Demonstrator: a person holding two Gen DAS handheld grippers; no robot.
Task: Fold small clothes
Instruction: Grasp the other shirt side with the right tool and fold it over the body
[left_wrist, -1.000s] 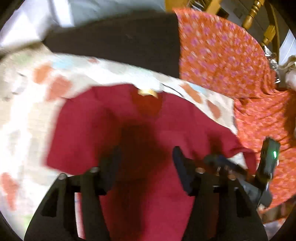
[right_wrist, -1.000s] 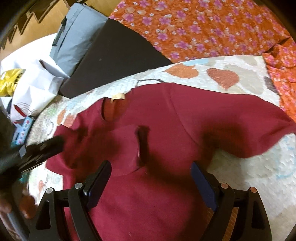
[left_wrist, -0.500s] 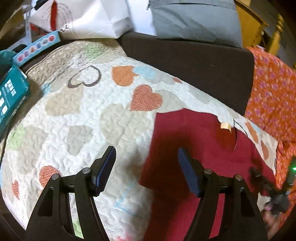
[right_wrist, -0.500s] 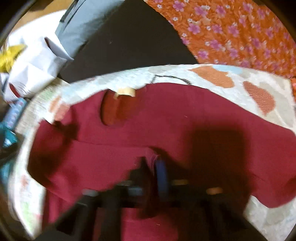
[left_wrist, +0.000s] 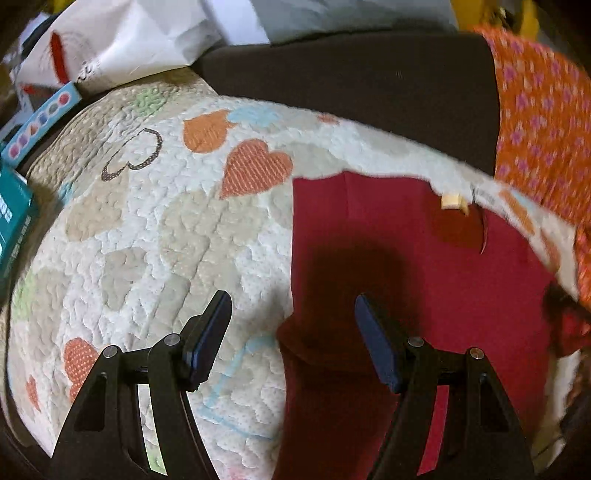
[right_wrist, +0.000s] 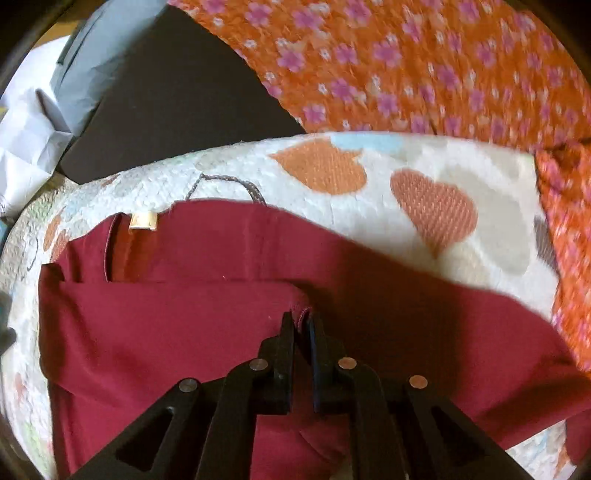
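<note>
Slippage threatens: right gripper (right_wrist: 302, 323) pinches only the cuff edge of the maroon shirt (right_wrist: 166, 325) lying on the heart-print quilt (right_wrist: 424, 177), while left gripper (left_wrist: 291, 332) hangs empty, jaws spread, above its folded side.

Both grippers angled downward.
Left gripper (left_wrist: 291, 332) stood wide open, gripping nothing; right gripper (right_wrist: 302, 325) pinched a fold of shirt (right_wrist: 166, 325).

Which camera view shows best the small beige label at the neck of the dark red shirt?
The right wrist view: the small beige label is sharp on the dark red shirt, beside the open neckline. The left wrist view shows the label too, but blurred and far toward the edge.
</note>
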